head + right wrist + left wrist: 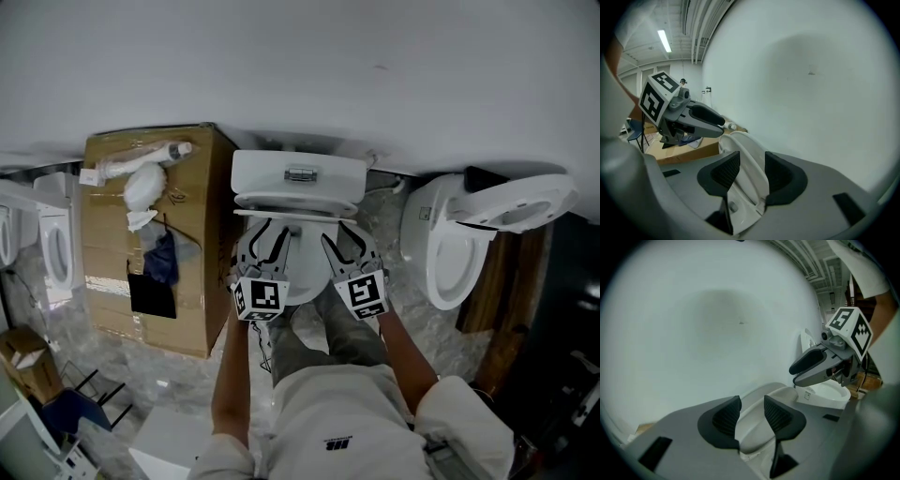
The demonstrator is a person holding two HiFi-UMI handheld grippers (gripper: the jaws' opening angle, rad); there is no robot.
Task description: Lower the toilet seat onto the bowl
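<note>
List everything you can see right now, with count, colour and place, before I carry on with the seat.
toilet: one, white, centre, tank against the wall
toilet seat: one, white, its rim between both grippers' jaws
other toilets: two, white, one at right, one at left edge
cardboard box: one, brown, left of the centre toilet
white wrapping: one, on the box
blue cloth: one, on the box
wooden panel: one, brown, far right
left gripper: grey, black pads, jaws apart
right gripper: same, jaws apart
</note>
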